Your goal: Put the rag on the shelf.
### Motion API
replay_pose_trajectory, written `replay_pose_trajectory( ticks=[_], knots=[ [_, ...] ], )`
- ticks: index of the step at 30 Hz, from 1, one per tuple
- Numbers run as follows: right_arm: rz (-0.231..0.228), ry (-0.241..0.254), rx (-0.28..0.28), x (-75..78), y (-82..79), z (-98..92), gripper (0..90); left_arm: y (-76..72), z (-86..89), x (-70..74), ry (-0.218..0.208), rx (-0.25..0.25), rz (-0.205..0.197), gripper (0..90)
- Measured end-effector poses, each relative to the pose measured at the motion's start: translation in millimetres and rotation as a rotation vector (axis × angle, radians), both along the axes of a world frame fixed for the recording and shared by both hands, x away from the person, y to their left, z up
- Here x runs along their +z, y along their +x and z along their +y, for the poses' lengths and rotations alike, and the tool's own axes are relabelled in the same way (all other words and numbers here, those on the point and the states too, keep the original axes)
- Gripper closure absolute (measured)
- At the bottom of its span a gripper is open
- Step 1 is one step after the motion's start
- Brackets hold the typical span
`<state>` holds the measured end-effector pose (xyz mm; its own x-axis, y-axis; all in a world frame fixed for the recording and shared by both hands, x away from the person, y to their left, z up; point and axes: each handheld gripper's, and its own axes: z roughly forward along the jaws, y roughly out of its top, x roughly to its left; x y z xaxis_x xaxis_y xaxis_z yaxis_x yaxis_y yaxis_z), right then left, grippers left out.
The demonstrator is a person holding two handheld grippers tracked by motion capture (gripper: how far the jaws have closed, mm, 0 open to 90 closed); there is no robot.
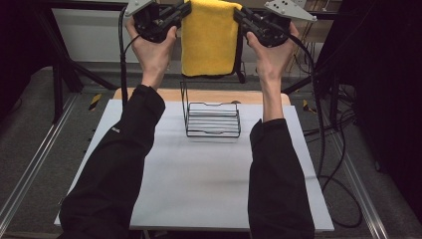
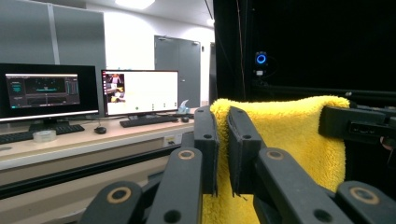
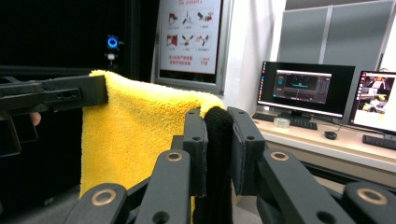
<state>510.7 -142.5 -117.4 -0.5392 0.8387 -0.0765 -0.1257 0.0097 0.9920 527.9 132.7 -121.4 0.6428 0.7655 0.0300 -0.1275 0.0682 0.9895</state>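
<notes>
At the top centre of the high view a yellow towel (image 1: 208, 37) hangs folded in the air, held up by both grippers above a black wire rack (image 1: 212, 119) that stands on the white table (image 1: 209, 184). The left gripper (image 1: 183, 14) is clenched on the towel's upper left corner, and the right gripper (image 1: 238, 15) is clenched on the upper right corner, where a dark edge (image 3: 218, 154) sits between its jaws. The towel looks light, soft and limp, so it will sag and swing freely. It is best gripped at the top corners, pulled taut, to drape over the rack's upright bar
</notes>
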Motion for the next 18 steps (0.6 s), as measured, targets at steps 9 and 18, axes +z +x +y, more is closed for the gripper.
replay_pose_trajectory(
  ticks=[9,18],
  knots=[
    [0.036,-0.024,0.011,-26.0,12.3,-3.1,78.9,9.7,2.1,-29.4,0.031,-0.006,0.033,83.4],
    [0.059,-0.044,0.024,-46.3,14.9,-0.3,78.9,9.6,7.0,-52.2,0.051,-0.021,0.059,83.3]
  ],
)
